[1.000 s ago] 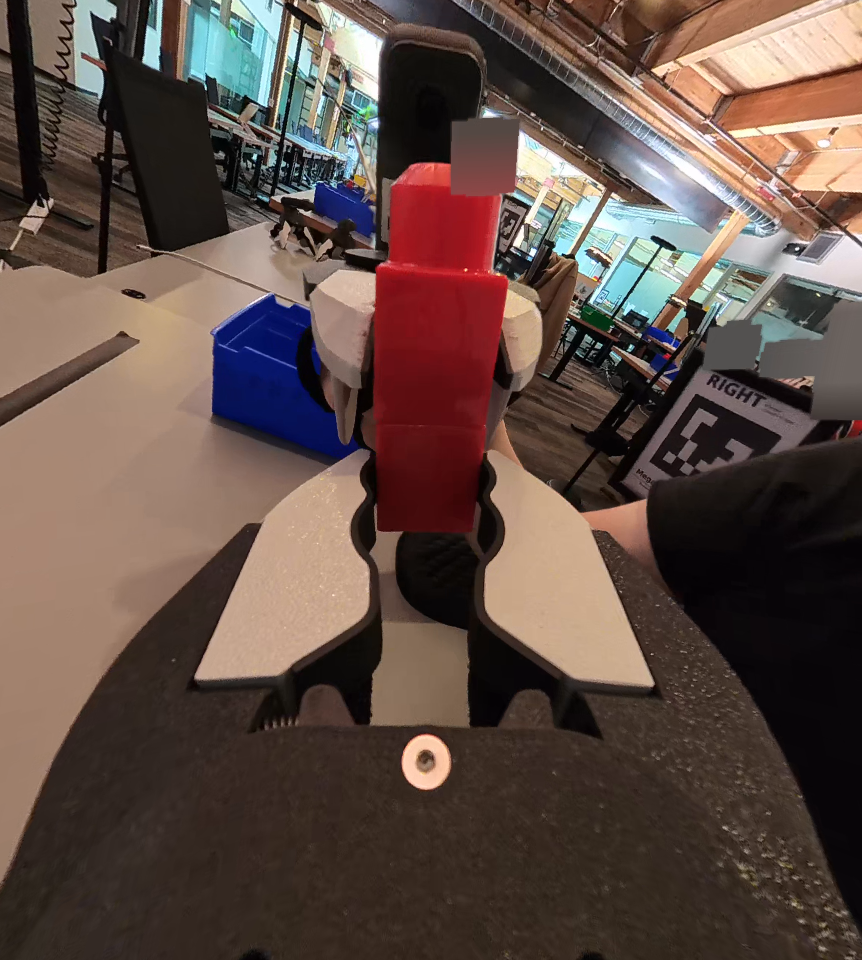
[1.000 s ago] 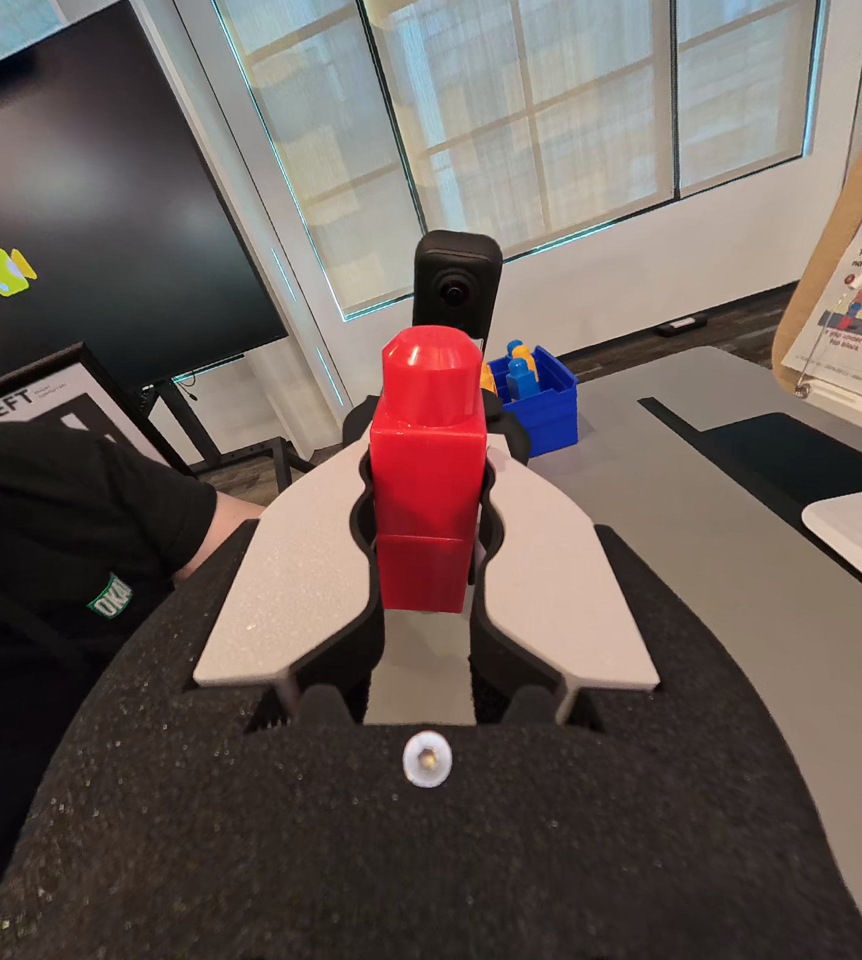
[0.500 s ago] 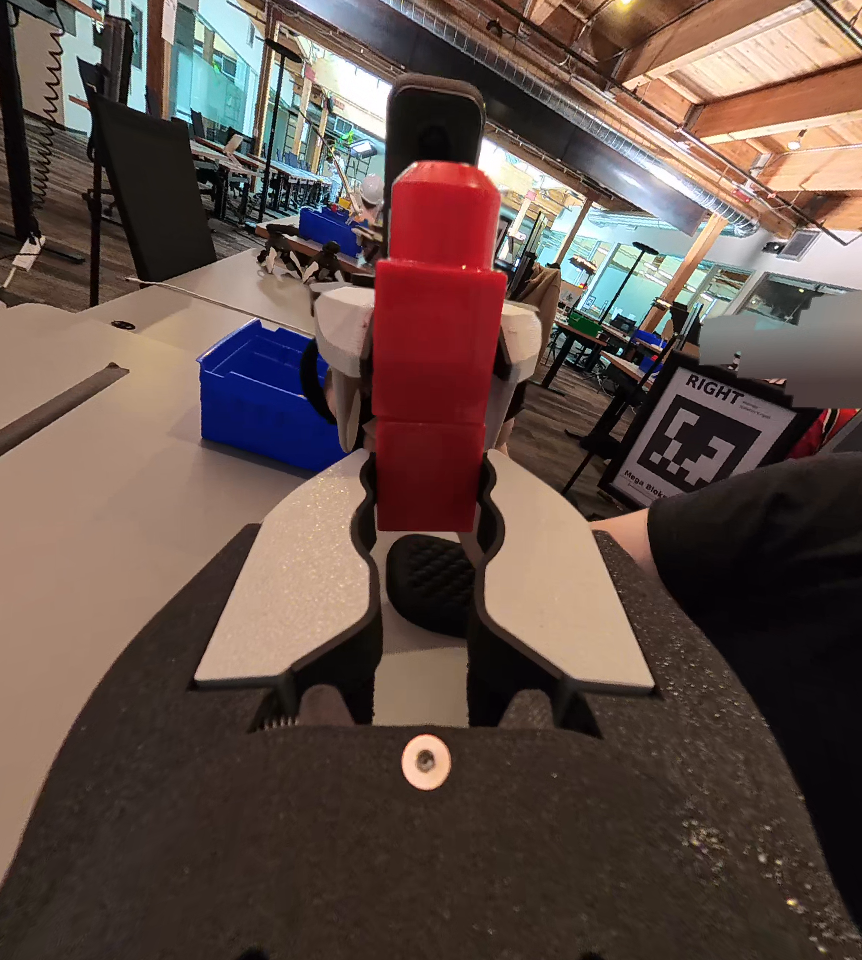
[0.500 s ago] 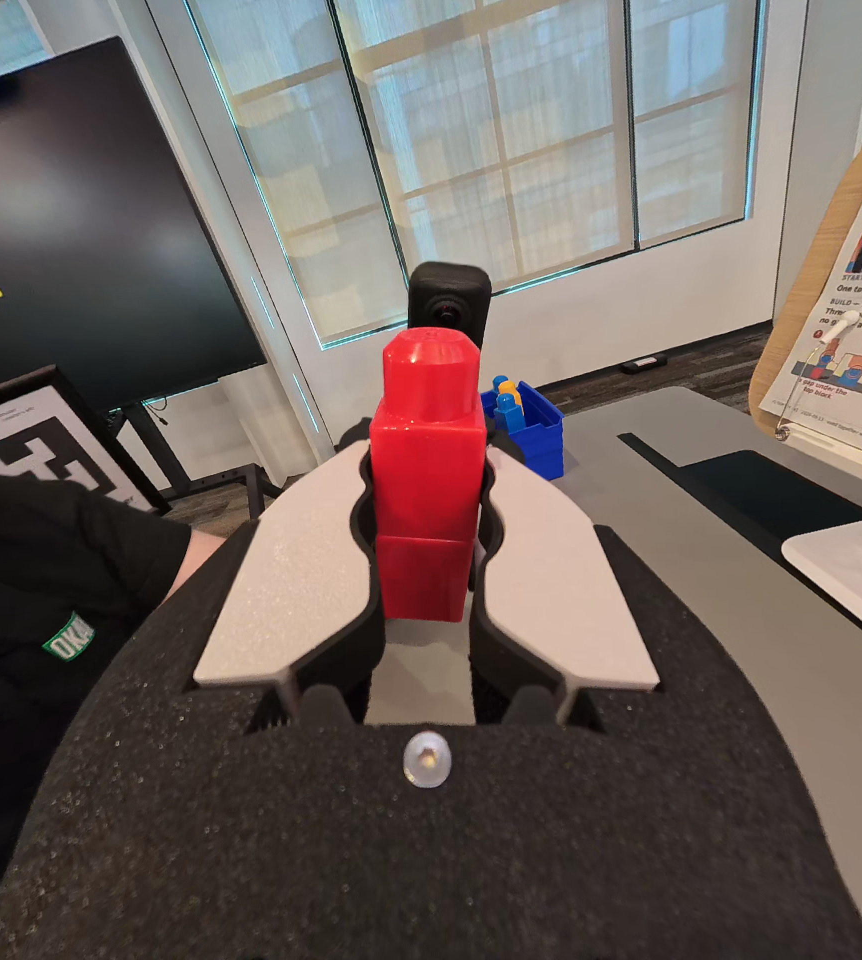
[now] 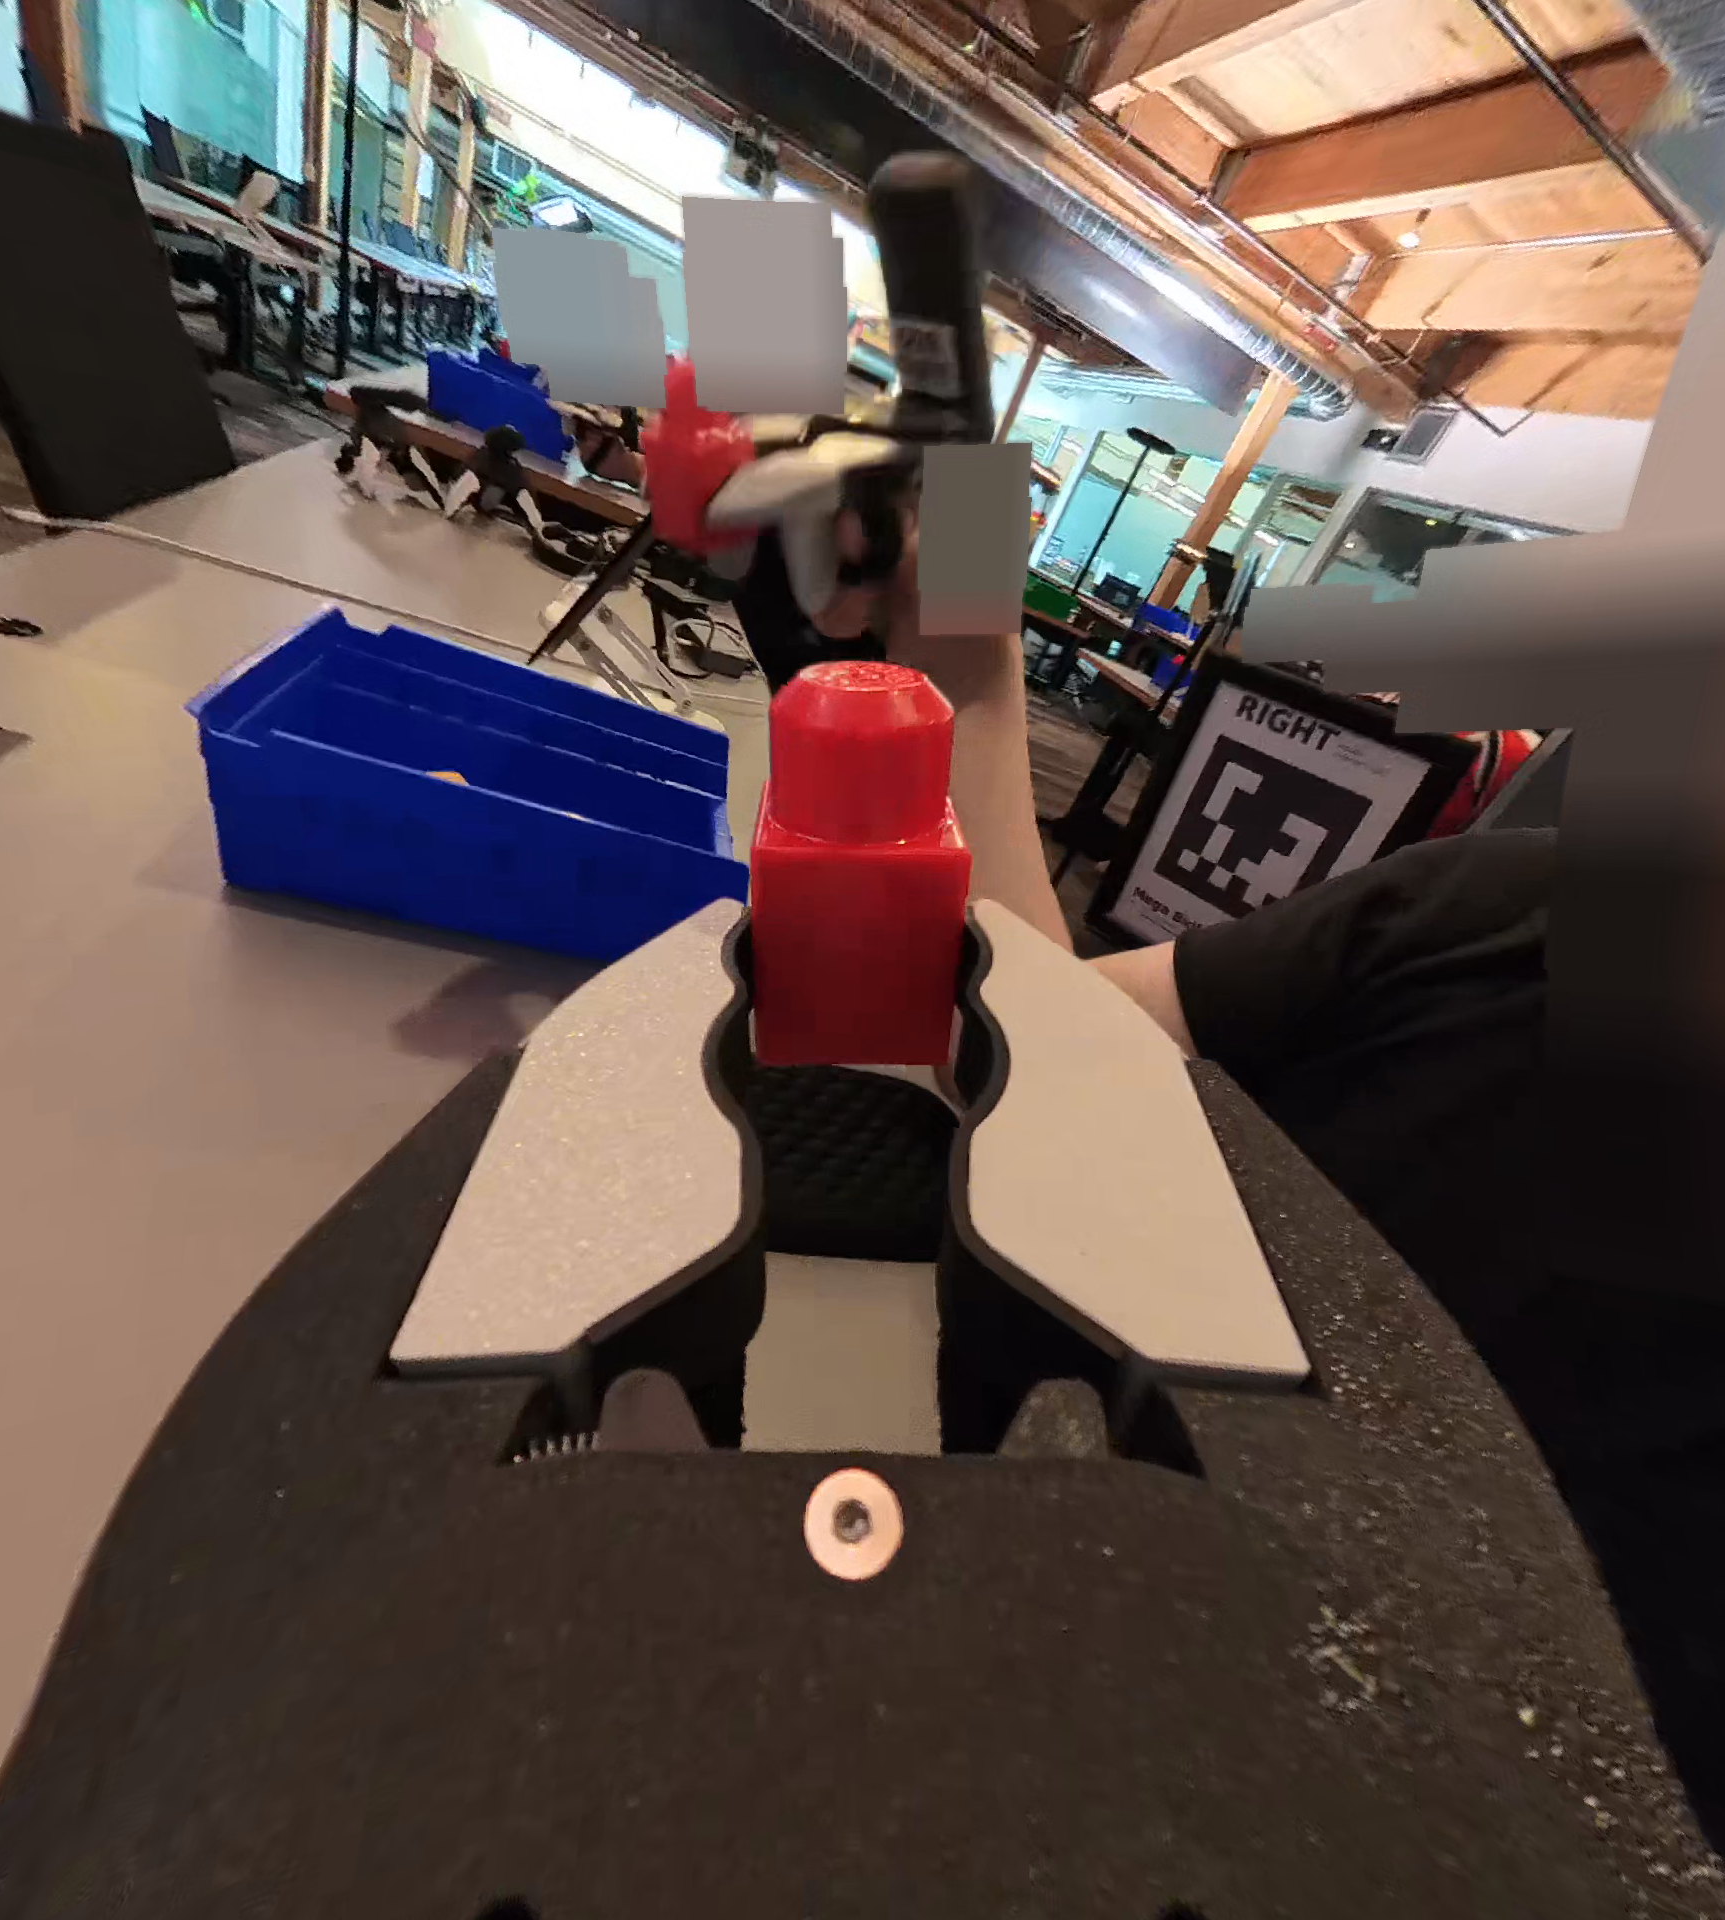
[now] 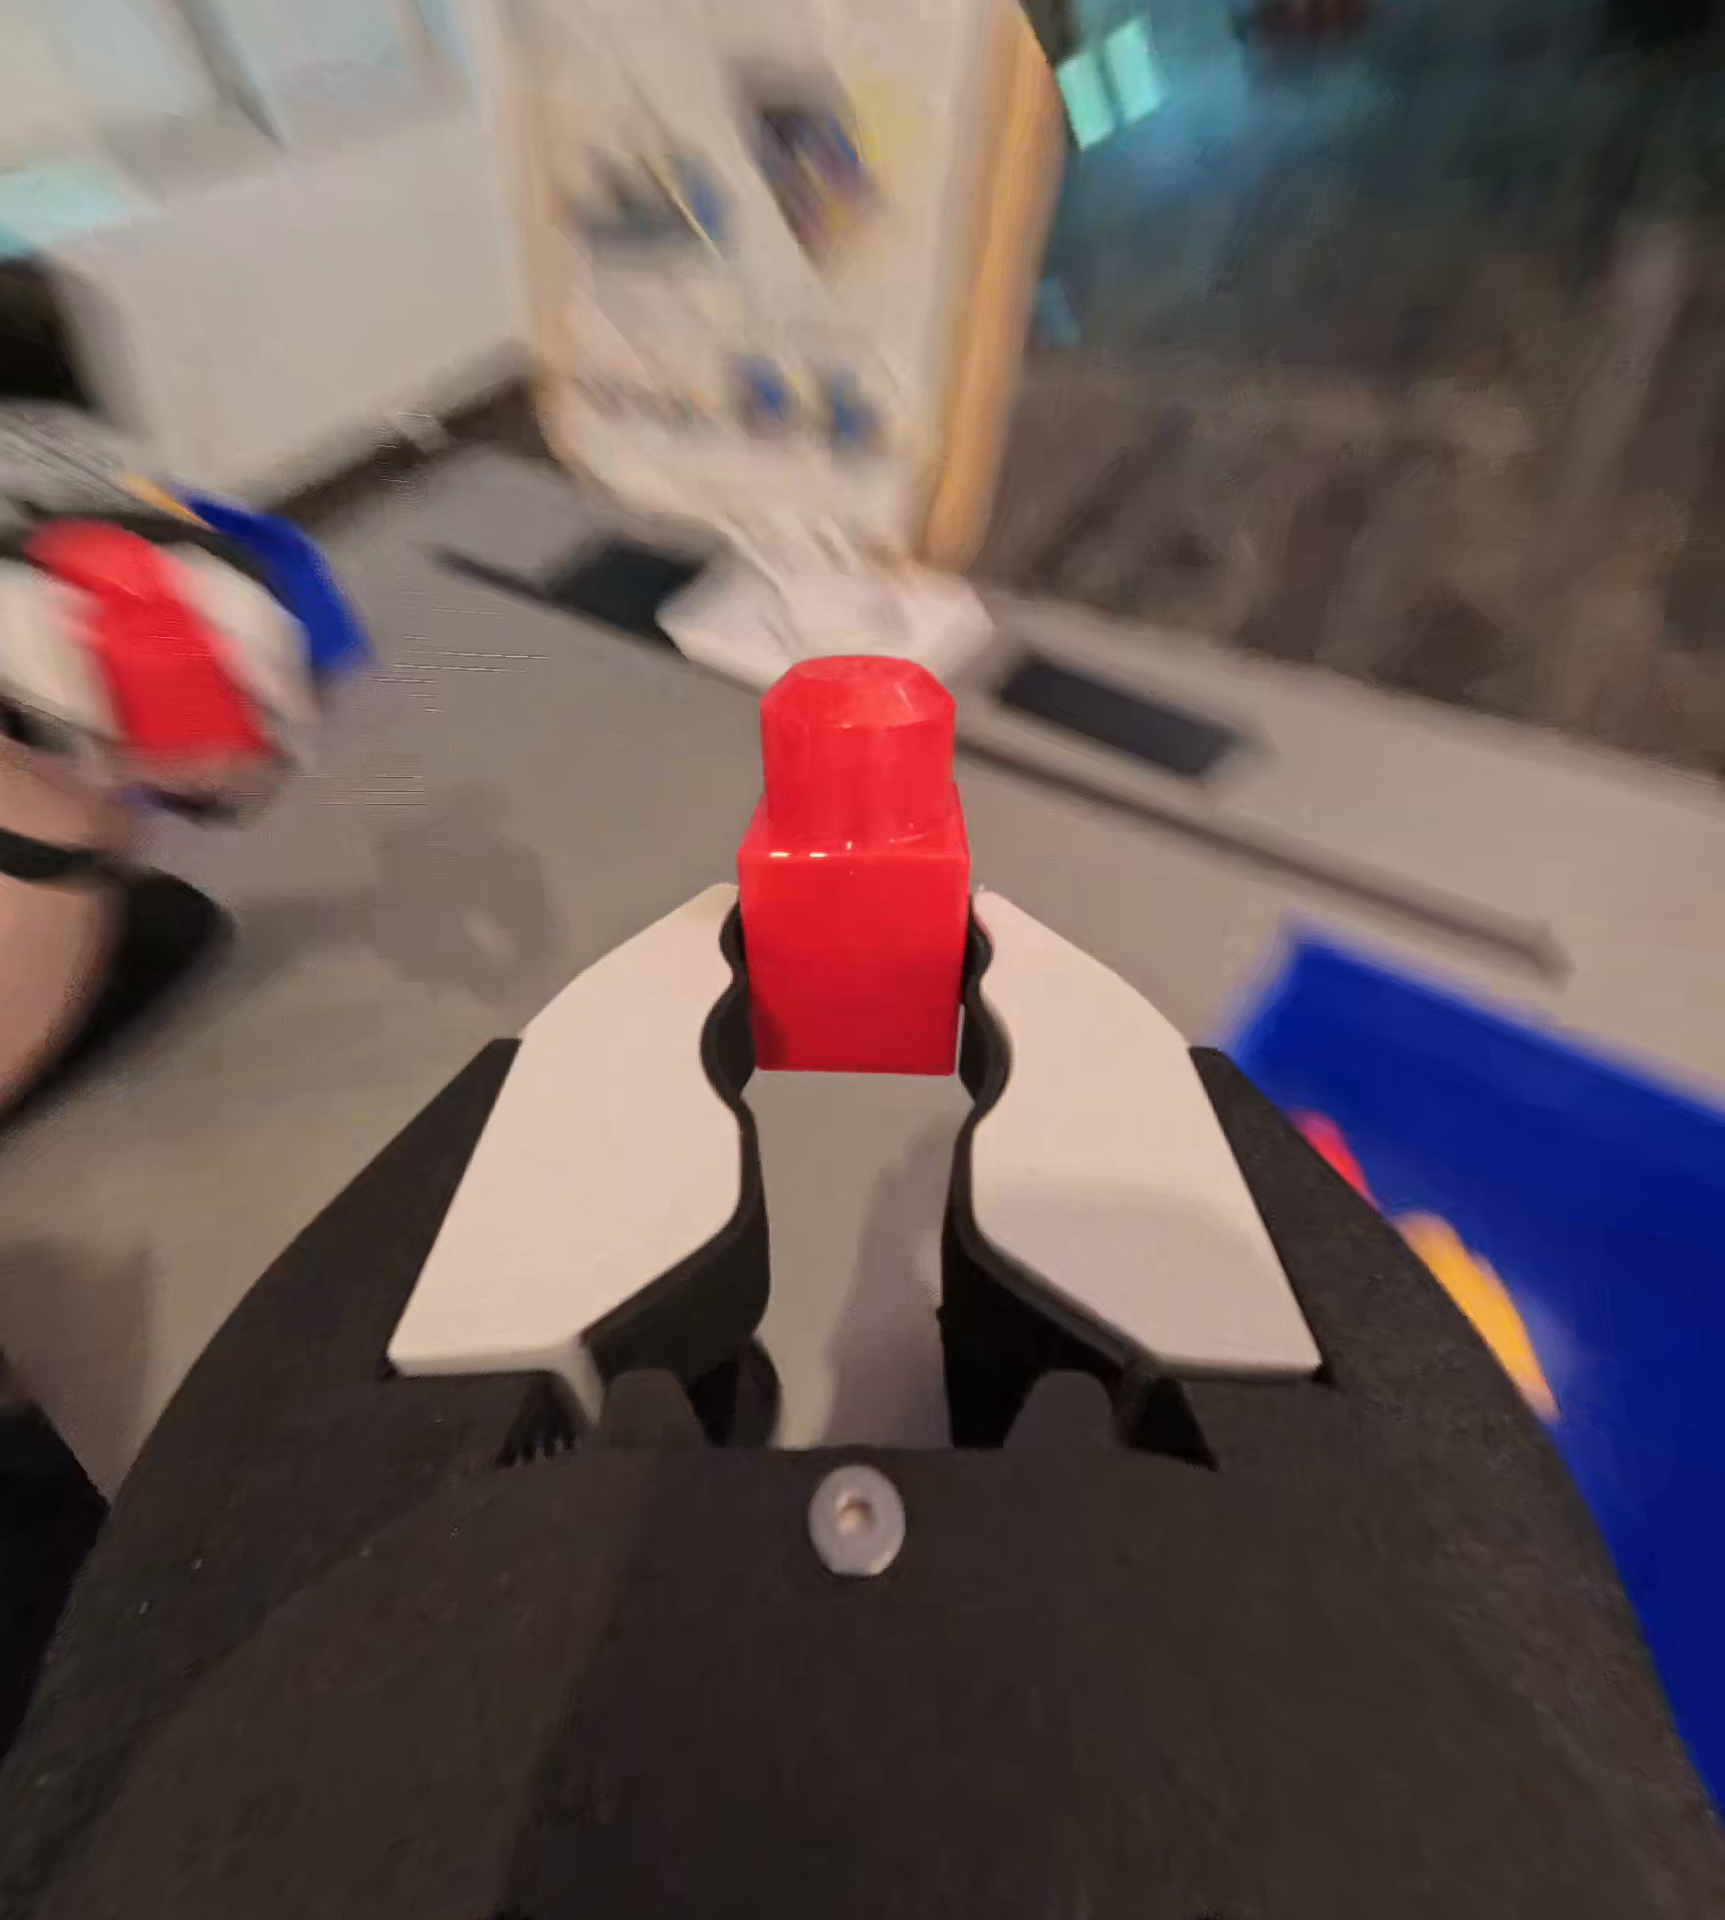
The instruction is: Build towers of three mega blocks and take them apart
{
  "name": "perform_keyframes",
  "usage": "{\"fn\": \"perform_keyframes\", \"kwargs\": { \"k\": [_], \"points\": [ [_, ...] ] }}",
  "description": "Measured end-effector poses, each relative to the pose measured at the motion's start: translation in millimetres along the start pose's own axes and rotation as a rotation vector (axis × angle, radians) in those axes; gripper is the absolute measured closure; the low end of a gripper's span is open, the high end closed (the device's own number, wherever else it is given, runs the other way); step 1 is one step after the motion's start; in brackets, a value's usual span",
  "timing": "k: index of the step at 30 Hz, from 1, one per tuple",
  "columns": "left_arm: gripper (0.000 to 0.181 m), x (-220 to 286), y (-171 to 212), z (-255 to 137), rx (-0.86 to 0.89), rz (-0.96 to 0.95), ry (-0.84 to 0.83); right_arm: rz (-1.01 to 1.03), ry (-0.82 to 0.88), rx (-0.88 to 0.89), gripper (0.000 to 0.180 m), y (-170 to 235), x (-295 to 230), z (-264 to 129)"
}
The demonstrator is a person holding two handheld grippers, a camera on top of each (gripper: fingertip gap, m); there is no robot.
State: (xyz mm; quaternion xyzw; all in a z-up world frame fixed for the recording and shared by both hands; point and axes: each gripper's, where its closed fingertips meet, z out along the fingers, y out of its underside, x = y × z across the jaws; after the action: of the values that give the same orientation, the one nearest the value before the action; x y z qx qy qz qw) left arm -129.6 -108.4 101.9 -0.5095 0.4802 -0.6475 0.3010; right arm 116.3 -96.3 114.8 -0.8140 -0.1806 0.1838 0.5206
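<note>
Risk sits mainly with the two airborne blocks. Grey worktop (image 5: 89, 1091) carries one blue bin (image 5: 463, 800) near its far edge in the left wrist view, and a second blue bin (image 6: 1606, 1226) shows blurred at the lower right of the right wrist view; whether these are one and the same bin cannot be told. Two grippers are in play. Left gripper (image 5: 858, 966) has its fingers pinching one red block (image 5: 860, 914) by the flat side walls, stud pointing forward, held above the worktop. Right gripper (image 6: 853, 977) likewise has its fingers clamped on a second red block (image 6: 853, 945), also in the air. In the left wrist view that gripper appears farther off, raised well apart from the left one.

Heavy blur in the right wrist view suggests a fast swing, and smooth plastic held only at the fingertips could twist or slip out, then bounce off the worktop's edge. A drop aimed at a bin could also clip its rim and spill outside.

Counted: two grippers, two red blocks held singly, at least one bin. A few small blocks lie in the blurred bin, too smeared to count.
</note>
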Motion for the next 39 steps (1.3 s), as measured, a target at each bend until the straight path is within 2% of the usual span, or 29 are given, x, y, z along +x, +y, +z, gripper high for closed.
{"fn": "perform_keyframes", "kwargs": {
  "k": [3, 5, 7, 10, 12, 15, 17, 19, 22, 24, 26, 28, 30, 32, 35, 39],
  "points": [
    [0.145, 16, -14, -8, 0.022, 0.072, -0.002, 0.167, 0.238, -0.382, 0.143, 83, 107, -15],
    [0.145, 24, -20, -11, 0.027, 0.099, -0.001, 0.328, 0.272, -0.545, 0.143, 136, 152, -14],
    [0.145, 30, -24, -14, 0.035, 0.113, -0.004, 0.411, 0.268, -0.657, 0.143, 183, 165, -9],
    [0.145, 36, -32, -19, 0.061, 0.117, -0.006, 0.433, 0.285, -0.833, 0.143, 235, 165, -5],
    [0.145, 41, -38, -23, 0.081, 0.12, 0.003, 0.449, 0.3, -0.915, 0.143, 258, 166, -3],
    [0.145, 45, -43, -29, 0.097, 0.133, -0.001, 0.443, 0.355, -0.916, 0.143, 269, 177, -1],
    [0.145, 45, -46, -34, 0.105, 0.142, -0.016, 0.452, 0.357, -0.853, 0.14, 257, 176, -2],
    [0.145, 44, -46, -39, 0.108, 0.147, -0.03, 0.434, 0.374, -0.75, 0.131, 227, 175, -4],
    [0.145, 38, -46, -44, 0.118, 0.128, -0.035, 0.326, 0.387, -0.525, 0.119, 147, 151, -2],
    [0.145, 32, -43, -43, 0.121, 0.112, -0.042, 0.194, 0.2, -0.262, 0.12, 68, 87, 22],
    [0.145, 27, -37, -40, 0.107, 0.093, -0.047, 0.042, -0.078, -0.032, 0.12, 0, -6, 46],
    [0.145, 21, -31, -37, 0.091, 0.077, -0.061, -0.119, -0.353, 0.138, 0.122, -42, -103, 61],
    [0.145, 17, -28, -35, 0.075, 0.066, -0.076, -0.222, -0.558, 0.216, 0.13, -59, -177, 75],
    [0.145, 16, -29, -35, 0.078, 0.077, -0.093, -0.248, -0.646, 0.222, 0.126, -67, -218, 93],
    [0.145, 17, -31, -36, 0.08, 0.094, -0.101, -0.245, -0.735, 0.195, 0.124, -71, -250, 116],
    [0.145, 20, -32, -38, 0.079, 0.118, -0.101, -0.191, -0.797, 0.129, 0.126, -65, -257, 137]
  ]
}}
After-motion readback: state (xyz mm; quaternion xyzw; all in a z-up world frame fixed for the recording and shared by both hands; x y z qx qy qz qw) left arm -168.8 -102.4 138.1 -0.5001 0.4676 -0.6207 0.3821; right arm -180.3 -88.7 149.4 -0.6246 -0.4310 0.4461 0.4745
